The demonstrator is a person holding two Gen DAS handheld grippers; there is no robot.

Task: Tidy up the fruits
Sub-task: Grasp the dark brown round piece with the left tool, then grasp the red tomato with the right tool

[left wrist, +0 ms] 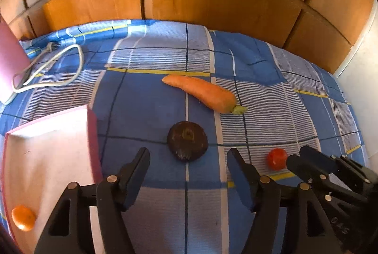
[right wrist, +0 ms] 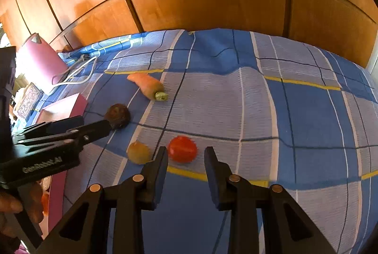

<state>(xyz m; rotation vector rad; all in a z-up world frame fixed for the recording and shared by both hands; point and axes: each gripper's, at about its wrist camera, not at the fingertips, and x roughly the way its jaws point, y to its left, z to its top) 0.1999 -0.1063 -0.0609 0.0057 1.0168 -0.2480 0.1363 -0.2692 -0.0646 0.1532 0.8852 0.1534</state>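
The whole surface is a bed covered in a blue checked sheet (right wrist: 236,98) with white and yellow stripes, a bit rumpled toward the far side; behind it runs a wall of glossy wooden cabinet doors (right wrist: 212,1) catching a bright glare up top; off at the far left edge of the bed stands a pink kettle (right wrist: 39,57), and its white power cord (left wrist: 47,69) loops loosely over the sheet, plug lying near the edge; a plain white wall (left wrist: 361,64) shows at the far right in the left view.
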